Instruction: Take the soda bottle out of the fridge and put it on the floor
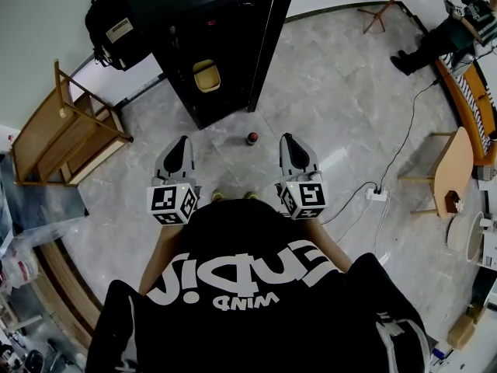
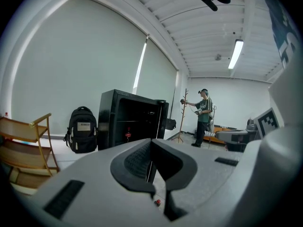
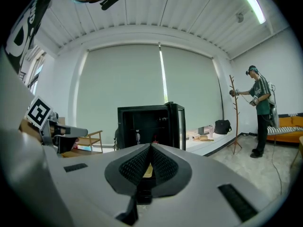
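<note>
The soda bottle (image 1: 252, 138) stands upright on the grey floor in front of the black fridge (image 1: 210, 37), whose door is open; from above I see its red cap. It stands between my two grippers and slightly ahead of them. Nothing is held by my left gripper (image 1: 180, 143) or my right gripper (image 1: 288, 141), and both are shut. In the left gripper view the red cap (image 2: 157, 202) shows low through the gap under the closed jaws. Another bottle (image 2: 128, 135) stands on a shelf inside the fridge (image 2: 132, 122). The right gripper (image 3: 150, 148) points at the open fridge (image 3: 151, 124).
A black backpack (image 1: 112, 26) leans on the wall left of the fridge. A wooden rack (image 1: 66, 130) stands at the left. At the right are a power strip (image 1: 377, 195) with cables and a wooden chair (image 1: 454, 169). A person (image 1: 435, 41) stands at the far right.
</note>
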Motion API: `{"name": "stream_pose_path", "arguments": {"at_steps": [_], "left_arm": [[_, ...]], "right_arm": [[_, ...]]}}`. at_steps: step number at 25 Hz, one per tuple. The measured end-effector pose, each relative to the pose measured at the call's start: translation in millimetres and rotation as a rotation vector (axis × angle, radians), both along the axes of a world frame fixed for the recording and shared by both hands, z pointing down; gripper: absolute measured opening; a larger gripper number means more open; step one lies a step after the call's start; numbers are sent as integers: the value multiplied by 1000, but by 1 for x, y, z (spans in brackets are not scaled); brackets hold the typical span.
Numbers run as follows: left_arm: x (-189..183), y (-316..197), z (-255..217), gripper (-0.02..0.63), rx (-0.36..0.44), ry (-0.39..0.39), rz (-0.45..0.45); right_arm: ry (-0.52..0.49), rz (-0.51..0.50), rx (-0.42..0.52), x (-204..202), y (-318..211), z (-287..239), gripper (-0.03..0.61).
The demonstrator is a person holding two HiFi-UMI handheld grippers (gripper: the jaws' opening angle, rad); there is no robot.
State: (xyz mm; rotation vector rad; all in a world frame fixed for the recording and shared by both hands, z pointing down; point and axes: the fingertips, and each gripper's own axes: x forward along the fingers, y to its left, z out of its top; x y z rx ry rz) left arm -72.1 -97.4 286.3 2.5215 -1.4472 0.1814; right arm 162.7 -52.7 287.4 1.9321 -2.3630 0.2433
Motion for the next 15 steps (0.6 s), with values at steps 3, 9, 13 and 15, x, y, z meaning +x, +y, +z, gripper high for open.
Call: {"name": "stream_pose_path", "arguments": {"at_steps": [3,9,13,15], "left_arm": [[0,2,2,6,-3,-3,3],[2,7,-1,6,0,-2,9],[4,8,-1,6,1,-6,17],[5,9,-1,6,0,-8,22]], "right_arm": [[-9,2,-3,0,2,1,23],[-8,3,3,1,6,-1,24],[-12,5,-1,3,8,0,25],[-13,8,-3,4,9,0,23]]}}
